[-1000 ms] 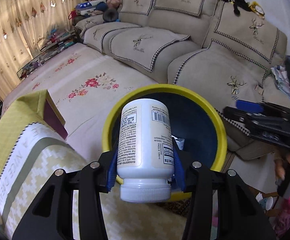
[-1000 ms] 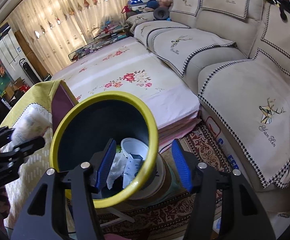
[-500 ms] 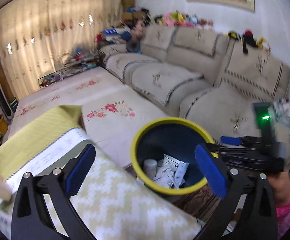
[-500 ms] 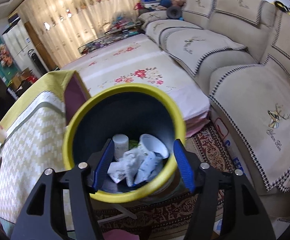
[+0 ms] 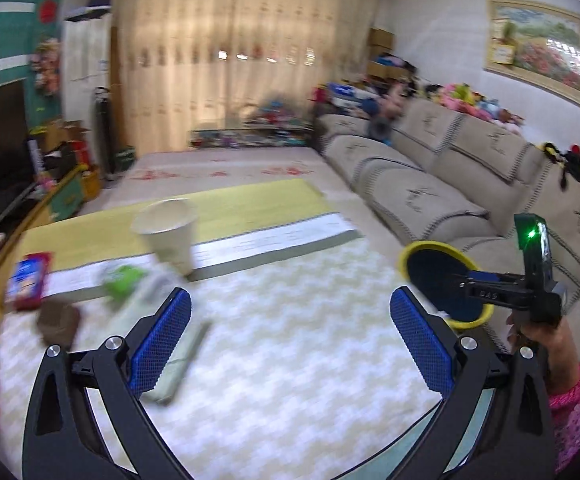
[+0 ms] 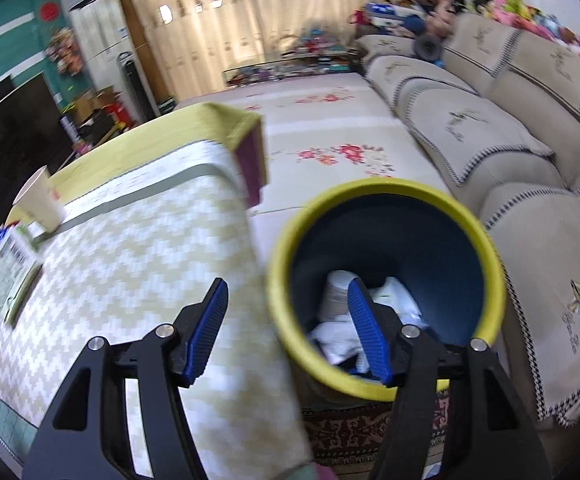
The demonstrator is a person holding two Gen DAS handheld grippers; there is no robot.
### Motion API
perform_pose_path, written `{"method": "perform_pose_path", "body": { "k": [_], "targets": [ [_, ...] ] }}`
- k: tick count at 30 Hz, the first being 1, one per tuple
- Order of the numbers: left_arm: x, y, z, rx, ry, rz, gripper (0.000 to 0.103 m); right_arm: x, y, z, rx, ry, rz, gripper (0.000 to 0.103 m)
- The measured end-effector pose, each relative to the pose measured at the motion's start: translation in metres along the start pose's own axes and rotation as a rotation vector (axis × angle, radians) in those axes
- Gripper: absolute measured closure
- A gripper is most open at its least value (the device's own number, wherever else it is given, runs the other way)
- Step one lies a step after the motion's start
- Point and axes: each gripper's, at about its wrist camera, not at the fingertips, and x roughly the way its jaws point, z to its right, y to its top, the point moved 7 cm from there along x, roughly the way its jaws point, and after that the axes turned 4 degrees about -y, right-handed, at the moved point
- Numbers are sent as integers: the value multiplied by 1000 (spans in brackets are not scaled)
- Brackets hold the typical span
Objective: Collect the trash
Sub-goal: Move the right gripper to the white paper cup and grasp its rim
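Note:
A yellow-rimmed dark blue trash bin [image 6: 385, 200] stands at the table's right edge and holds white crumpled paper and a white bottle [image 6: 335, 292]. It also shows in the left wrist view [image 5: 409, 252]. My left gripper [image 5: 290, 340] is open and empty above the table. On the table lie a paper cup [image 5: 168, 236], a green wrapper [image 5: 124, 280], a red and blue packet [image 5: 28, 280], a brown piece [image 5: 58, 322] and a flat pale pack [image 5: 182, 360]. My right gripper [image 6: 288, 332] is open and empty, straddling the bin's near rim; it shows in the left wrist view [image 5: 493, 288].
The table carries a yellow-white zigzag cloth [image 5: 290, 360]. A beige sofa [image 5: 429, 184] runs along the right, a floral mat [image 6: 321, 120] lies beyond the table, and a patterned rug [image 6: 345, 428] is under the bin.
My left gripper let the white bottle go into the bin, opened wide, and swung left over the table. My right gripper shifted left along the bin's rim.

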Motion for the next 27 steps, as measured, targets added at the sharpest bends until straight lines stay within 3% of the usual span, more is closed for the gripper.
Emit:
{"method": "perform_pose_path", "body": {
  "k": [4,10,17,22,27],
  "targets": [
    [-34,-11,-40,-23,88,27,5,5,2,-54,-68,51,-9,44],
    [-73,-30,-90,-78,161,45,5,11,-3,-138,-172,142,-31,44],
    [-96,-36,-113,-104,220,63,5,15,-2,-224,-278,235,-39,44],
    [-100,-41,-118,-111,231,52,5,10,26,-275,-297,333,-10,43],
    [-97,-43,-120,-122,223,46,5,6,53,-321,-341,395,32,32]
  ]
}}
